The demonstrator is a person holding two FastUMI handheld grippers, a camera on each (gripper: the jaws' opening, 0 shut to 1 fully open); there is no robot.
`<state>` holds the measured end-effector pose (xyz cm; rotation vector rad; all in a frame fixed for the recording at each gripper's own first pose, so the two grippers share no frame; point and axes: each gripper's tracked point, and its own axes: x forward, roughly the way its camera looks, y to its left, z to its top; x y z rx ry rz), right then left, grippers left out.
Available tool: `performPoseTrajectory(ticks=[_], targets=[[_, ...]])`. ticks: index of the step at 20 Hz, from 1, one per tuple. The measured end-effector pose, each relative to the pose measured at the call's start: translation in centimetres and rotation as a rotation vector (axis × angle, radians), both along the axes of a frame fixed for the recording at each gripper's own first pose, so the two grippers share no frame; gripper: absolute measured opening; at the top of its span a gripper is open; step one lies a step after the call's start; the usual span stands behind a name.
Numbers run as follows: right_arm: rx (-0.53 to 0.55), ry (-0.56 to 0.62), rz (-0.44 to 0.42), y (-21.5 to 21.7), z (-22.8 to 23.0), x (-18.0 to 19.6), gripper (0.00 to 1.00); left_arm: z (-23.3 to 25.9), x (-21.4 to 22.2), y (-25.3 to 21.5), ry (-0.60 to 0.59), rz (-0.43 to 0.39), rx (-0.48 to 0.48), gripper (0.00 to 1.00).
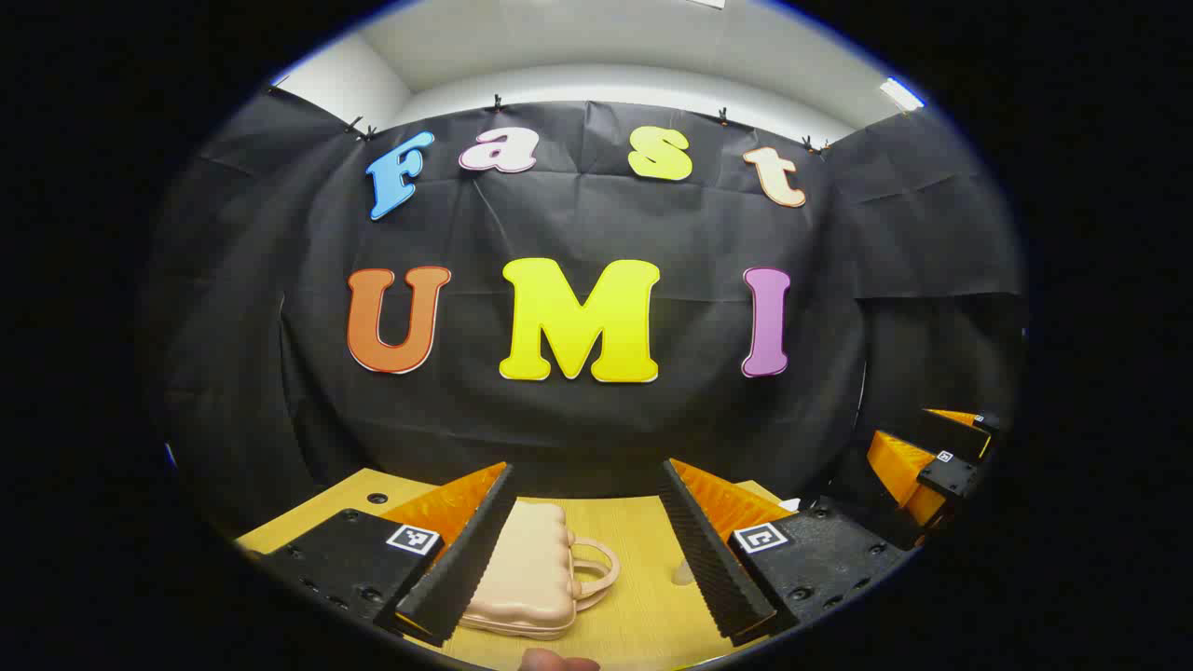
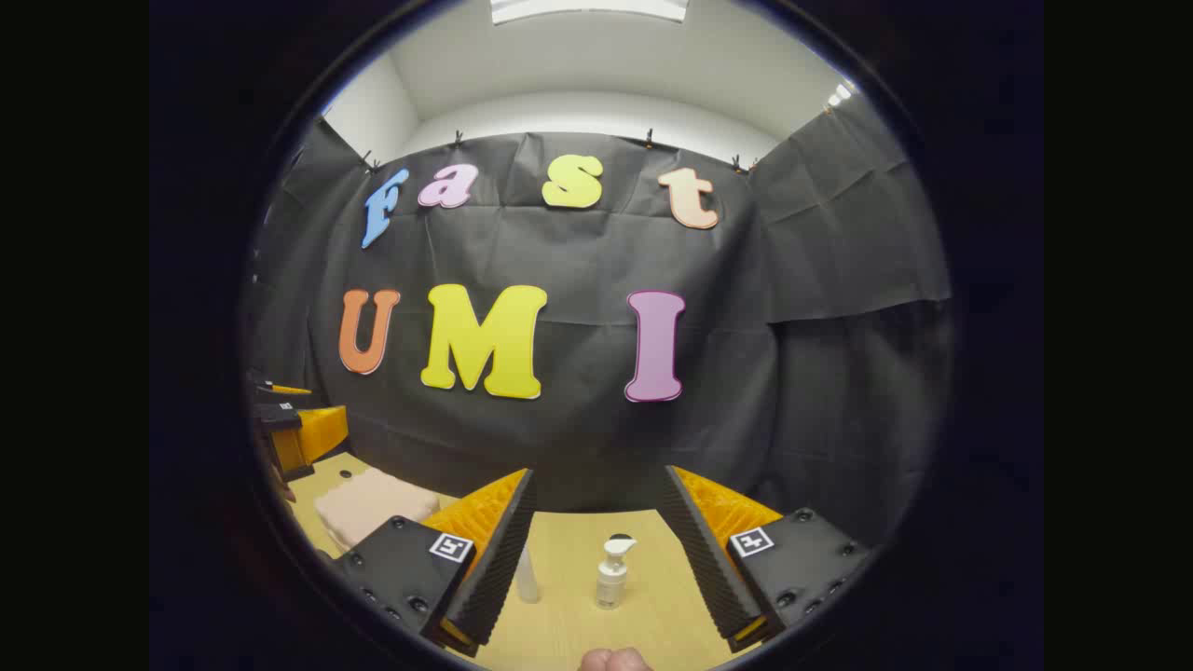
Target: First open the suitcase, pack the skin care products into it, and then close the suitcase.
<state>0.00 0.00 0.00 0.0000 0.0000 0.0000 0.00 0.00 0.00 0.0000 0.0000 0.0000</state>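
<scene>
A small beige suitcase (image 1: 527, 578) with a loop handle lies closed on the wooden table (image 1: 643, 606), partly behind my left gripper's left finger. My left gripper (image 1: 587, 550) hovers above it, open, nothing between its fingers. In the right gripper view the same suitcase (image 2: 373, 503) sits at the left. A white pump bottle (image 2: 612, 573) stands upright on the table between the fingers of my open right gripper (image 2: 596, 550), farther off. A slim pale tube (image 2: 527, 578) stands beside the right gripper's left finger. The right gripper (image 1: 932, 466) also appears at the right edge of the left gripper view.
Black cloth walls close off the back and sides of the table. A round hole (image 1: 377, 498) marks the tabletop's far left corner. The left gripper (image 2: 298, 433) appears at the left edge of the right gripper view. A fingertip (image 1: 559, 662) shows at the bottom.
</scene>
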Motion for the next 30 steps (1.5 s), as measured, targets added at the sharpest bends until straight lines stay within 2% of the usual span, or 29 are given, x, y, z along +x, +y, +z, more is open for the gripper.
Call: performPoseTrajectory(ticks=[1,7,8,9,10,11,13,14,15,20,22,23,26,28,29,30], targets=[[-0.003,0.003,0.001,0.2,0.0,0.1,0.81,0.1,0.1,0.2,-0.001,0.002,0.003,0.98],[-0.01,-0.003,0.024,0.9,0.4,0.9,0.81,0.5,0.5,0.7,-0.022,0.019,0.019,0.98],[-0.009,-0.001,0.029,1.0,0.2,1.1,0.77,0.6,0.6,0.9,-0.024,0.023,0.02,0.98],[-0.01,0.001,0.034,1.1,0.2,1.2,0.81,0.5,0.7,1.0,-0.023,0.028,0.023,0.98],[-0.011,0.003,0.04,1.3,0.1,1.3,0.77,0.3,0.8,1.1,-0.022,0.031,0.024,0.98],[-0.013,0.004,0.046,1.5,0.1,1.5,0.81,0.2,0.8,1.2,-0.017,0.037,0.024,0.98],[-0.008,0.009,0.052,1.5,-0.1,1.8,0.81,-0.1,1.1,1.2,-0.009,0.045,0.017,0.98],[-0.008,0.011,0.05,1.4,-0.2,2.0,0.77,-0.3,1.1,1.1,-0.007,0.049,0.012,0.98],[-0.008,0.012,0.048,1.1,-0.2,2.1,0.81,-0.5,1.1,1.0,-0.004,0.052,0.009,0.98],[-0.025,0.044,0.055,0.1,-1.8,2.6,0.81,-2.2,1.8,-0.4,0.029,0.033,0.029,0.98],[-0.034,0.056,0.061,-0.4,-2.5,2.8,0.81,-3.3,2.1,-0.9,0.056,0.023,0.043,0.98],[-0.037,0.067,0.066,-0.5,-3.0,3.0,0.77,-3.8,2.3,-1.1,0.068,0.02,0.052,0.98],[-0.045,0.103,0.08,-1.1,-4.6,3.6,0.81,-5.6,3.0,-1.6,0.104,0.014,0.087,0.98],[-0.057,0.117,0.089,-1.6,-5.2,3.8,0.81,-7.4,3.5,-2.0,0.135,0.0,0.133,0.99],[-0.064,0.12,0.094,-1.9,-5.4,3.9,0.77,-8.3,3.6,-2.2,0.151,-0.008,0.164,0.99],[-0.072,0.125,0.095,-2.5,-5.7,3.8,0.81,-9.2,4.0,-2.4,0.168,-0.016,0.195,0.99]])
